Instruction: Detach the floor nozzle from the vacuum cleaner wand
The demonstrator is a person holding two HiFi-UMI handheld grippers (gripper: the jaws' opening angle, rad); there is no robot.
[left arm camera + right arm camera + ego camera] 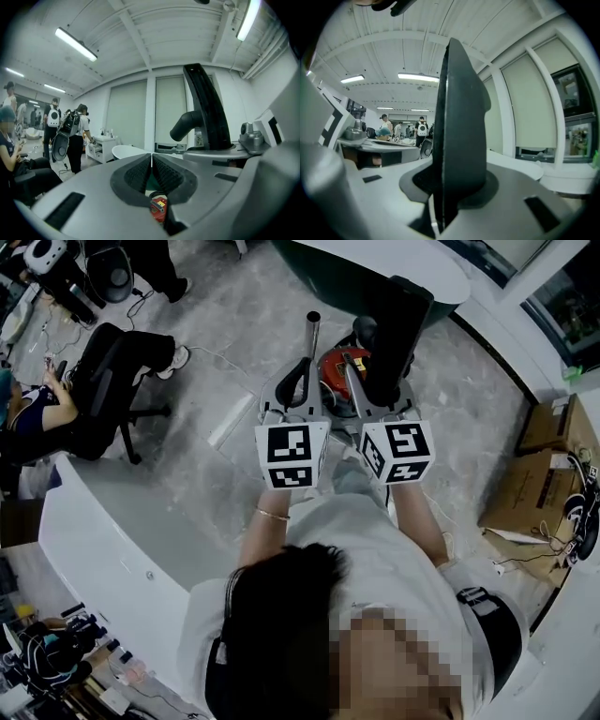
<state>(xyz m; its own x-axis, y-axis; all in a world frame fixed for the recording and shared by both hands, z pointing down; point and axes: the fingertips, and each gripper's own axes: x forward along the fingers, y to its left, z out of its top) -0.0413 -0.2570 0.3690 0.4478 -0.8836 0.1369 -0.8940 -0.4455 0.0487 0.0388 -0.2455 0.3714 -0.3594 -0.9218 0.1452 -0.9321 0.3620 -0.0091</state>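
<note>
The black floor nozzle (397, 332) stands upright in my right gripper (377, 397), whose jaws are shut on its lower edge. In the right gripper view the nozzle (459, 126) fills the middle between the pads. Its neck (186, 125) sticks out to the left in the left gripper view. My left gripper (300, 381) is beside it, shut, its ribbed pads (140, 172) meeting with nothing between them. The bare metal wand (312, 334) rises just beyond the left gripper, apart from the nozzle. The red vacuum cleaner body (336, 369) sits on the floor below both grippers.
A white curved counter (112, 531) runs along the left. A seated person on a black office chair (108, 381) is at far left. Cardboard boxes (534, 484) and cables lie at the right. A white table edge (403, 263) is ahead.
</note>
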